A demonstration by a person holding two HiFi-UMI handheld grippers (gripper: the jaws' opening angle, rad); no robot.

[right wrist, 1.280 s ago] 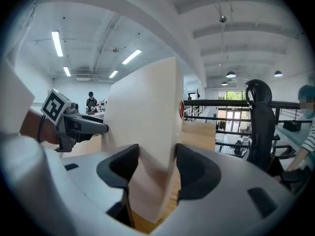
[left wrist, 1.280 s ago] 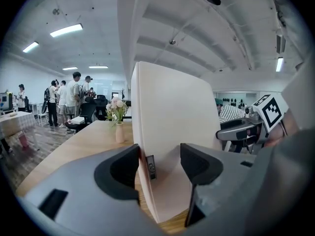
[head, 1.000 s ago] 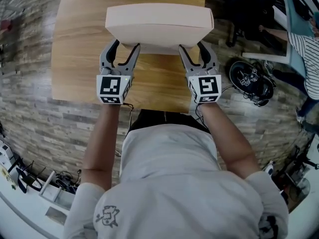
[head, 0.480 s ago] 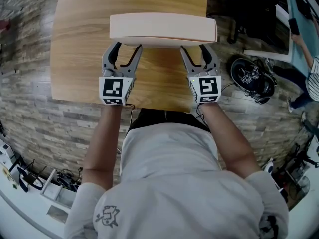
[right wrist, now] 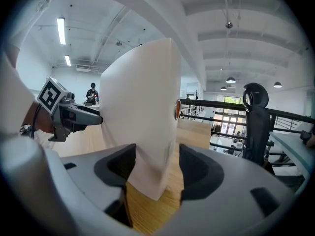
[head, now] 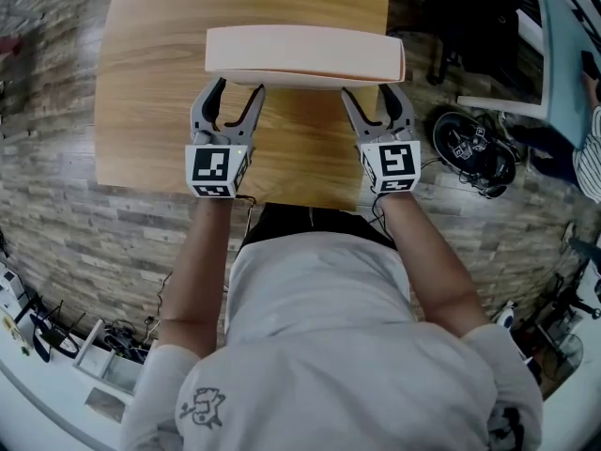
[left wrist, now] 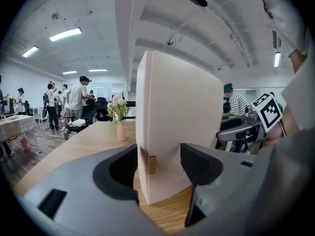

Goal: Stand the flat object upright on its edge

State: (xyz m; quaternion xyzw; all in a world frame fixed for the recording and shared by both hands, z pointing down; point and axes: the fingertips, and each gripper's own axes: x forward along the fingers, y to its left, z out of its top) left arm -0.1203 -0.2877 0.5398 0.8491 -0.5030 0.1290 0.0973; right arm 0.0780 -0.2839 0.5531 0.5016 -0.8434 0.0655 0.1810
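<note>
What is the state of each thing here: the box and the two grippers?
box: closed, upright on its long edge on the table.
left gripper: open, one end of the box between its jaws.
right gripper: open, jaws have just been opening, the other end of the box between them.

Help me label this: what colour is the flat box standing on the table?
The flat box is pale pinkish cream, clearest in the head view.

Pale flat box [left wrist: 182,127] upright on wooden table [left wrist: 93,141]; left gripper [left wrist: 158,165] fingers [left wrist: 199,165] spread before it.
</note>
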